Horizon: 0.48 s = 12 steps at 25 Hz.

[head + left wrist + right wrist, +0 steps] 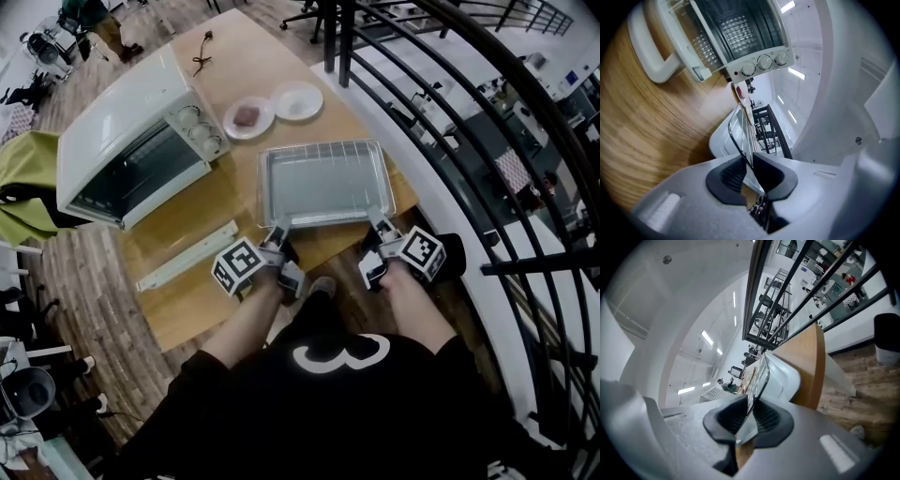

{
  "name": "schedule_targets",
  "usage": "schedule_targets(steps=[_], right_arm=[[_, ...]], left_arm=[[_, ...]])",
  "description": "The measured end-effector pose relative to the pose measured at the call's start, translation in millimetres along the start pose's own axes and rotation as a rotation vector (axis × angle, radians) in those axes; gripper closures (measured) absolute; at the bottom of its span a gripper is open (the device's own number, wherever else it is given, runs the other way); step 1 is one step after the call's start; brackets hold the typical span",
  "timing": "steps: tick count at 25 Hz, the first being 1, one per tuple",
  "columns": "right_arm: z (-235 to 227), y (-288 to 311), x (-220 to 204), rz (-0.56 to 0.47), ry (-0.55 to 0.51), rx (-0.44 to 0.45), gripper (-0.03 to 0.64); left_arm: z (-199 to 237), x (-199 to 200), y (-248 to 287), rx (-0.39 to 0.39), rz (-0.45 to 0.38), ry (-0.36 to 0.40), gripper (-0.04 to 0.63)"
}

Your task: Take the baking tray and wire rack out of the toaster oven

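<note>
The silver baking tray (pixel 323 183) lies flat on the wooden table (pixel 187 309) with the wire rack (pixel 328 150) on top of it, to the right of the white toaster oven (pixel 131 141). The oven's glass door (pixel 187 255) hangs open onto the table. My left gripper (pixel 278 232) is shut on the near left edge of tray and rack. My right gripper (pixel 380 225) is shut on the near right edge. In the left gripper view the rack's wire (pixel 740 140) and the tray's rim (pixel 723 136) run between the pads of the left gripper (pixel 749 168). The right gripper (pixel 751 416) pinches the tray's rim (pixel 783 378) likewise.
Two small white plates (pixel 248 117) (pixel 296 100) stand beyond the tray, one with a dark piece of food. A dark cable (pixel 201 52) lies at the table's far end. A black railing (pixel 450 122) curves along the right. The oven's knobs (pixel 759 61) face the tray.
</note>
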State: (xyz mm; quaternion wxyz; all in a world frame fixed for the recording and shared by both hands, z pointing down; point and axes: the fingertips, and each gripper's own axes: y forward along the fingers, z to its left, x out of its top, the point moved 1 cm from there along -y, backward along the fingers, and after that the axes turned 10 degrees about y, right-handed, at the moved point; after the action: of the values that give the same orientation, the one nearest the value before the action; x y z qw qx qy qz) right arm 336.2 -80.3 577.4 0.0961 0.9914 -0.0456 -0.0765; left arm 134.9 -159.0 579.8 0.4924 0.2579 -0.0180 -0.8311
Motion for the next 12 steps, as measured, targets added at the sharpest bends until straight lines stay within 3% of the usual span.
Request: schedule_targets(steps=[6,12], right_arm=[[-10.3,-1.9,-5.2,0.061,-0.032,-0.019,0.581],[-2.4,-3.6,-12.2,0.187,-0.224,-0.013,0.521]], left_arm=[[7.4,-8.3,0.4,0.015,0.089,0.073,0.537],[-2.3,-9.7,-0.2,-0.027,0.184,0.239,0.489]])
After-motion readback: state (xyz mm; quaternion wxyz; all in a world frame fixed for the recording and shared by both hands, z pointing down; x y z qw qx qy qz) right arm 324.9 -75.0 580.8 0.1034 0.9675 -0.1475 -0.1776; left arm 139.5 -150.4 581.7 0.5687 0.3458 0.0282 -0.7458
